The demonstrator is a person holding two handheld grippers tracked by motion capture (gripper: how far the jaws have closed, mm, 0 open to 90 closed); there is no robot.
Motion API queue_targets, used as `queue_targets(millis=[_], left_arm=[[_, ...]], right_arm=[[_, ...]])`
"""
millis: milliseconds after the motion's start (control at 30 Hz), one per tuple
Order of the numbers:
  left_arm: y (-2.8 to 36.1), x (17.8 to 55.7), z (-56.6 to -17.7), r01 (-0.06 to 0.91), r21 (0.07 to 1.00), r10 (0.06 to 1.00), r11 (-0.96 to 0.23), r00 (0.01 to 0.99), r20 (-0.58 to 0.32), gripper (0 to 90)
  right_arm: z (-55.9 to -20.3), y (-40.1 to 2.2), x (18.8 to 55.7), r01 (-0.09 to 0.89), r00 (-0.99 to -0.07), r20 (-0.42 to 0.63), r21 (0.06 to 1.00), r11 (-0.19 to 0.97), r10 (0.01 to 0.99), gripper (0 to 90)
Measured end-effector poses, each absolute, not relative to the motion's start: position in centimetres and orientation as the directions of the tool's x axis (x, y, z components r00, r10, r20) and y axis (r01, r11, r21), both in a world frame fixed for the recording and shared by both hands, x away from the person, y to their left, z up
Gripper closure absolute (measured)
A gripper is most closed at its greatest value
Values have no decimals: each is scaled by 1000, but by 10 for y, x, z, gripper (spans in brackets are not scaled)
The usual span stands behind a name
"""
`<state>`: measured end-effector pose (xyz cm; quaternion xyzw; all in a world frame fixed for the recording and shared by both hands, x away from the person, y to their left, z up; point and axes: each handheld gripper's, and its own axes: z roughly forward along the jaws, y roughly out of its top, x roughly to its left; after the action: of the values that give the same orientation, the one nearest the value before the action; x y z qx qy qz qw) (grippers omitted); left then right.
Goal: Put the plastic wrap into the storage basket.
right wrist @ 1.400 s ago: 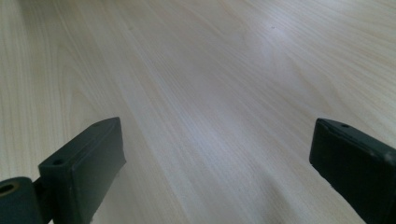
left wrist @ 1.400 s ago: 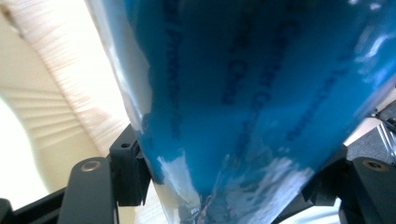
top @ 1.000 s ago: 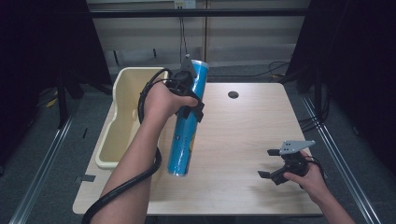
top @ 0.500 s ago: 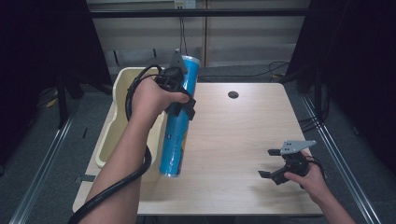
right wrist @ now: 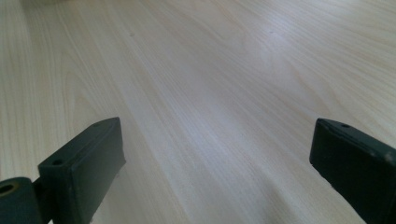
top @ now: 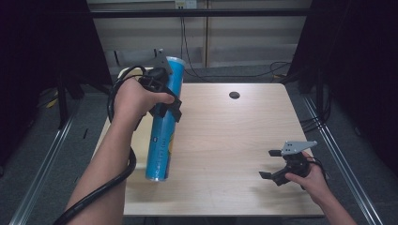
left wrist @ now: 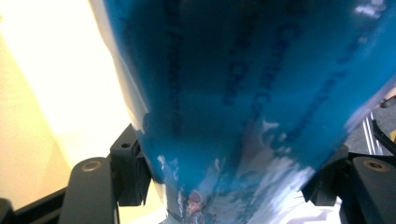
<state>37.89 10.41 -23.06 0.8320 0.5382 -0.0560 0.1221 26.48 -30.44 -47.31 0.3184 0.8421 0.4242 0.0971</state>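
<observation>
the left gripper clamps a blue tube, held tilted above the table. the right gripper rests wide open, holding nothing.

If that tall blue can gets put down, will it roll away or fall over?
The blue can is tall, narrow and round, so stood up it would probably tip easily, and on its side it would likely roll across the smooth table. It seems stiff: the left gripper clamps it without visible denting. Its glossy wrap may be slippery.
</observation>
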Motion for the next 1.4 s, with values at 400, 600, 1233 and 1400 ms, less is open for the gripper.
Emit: queue_targets(millis=[400,600,1233,1400], left_arm=[[134,381,-239,938,121,910,-324,344,-230,321],[142,384,-246,944,117,921,-308,327,-213,321],[156,388,-269,975,101,959,-198,214,-185,323],[160,389,-270,977,103,962,-186,202,-182,323]], right_arm=[[-474,-303,266,458,-780,114,774,437,616,29],[-474,-302,266,453,-782,109,776,440,613,29],[-474,-304,266,452,-783,111,777,438,612,29],[-474,-304,265,454,-783,109,774,442,613,29]])
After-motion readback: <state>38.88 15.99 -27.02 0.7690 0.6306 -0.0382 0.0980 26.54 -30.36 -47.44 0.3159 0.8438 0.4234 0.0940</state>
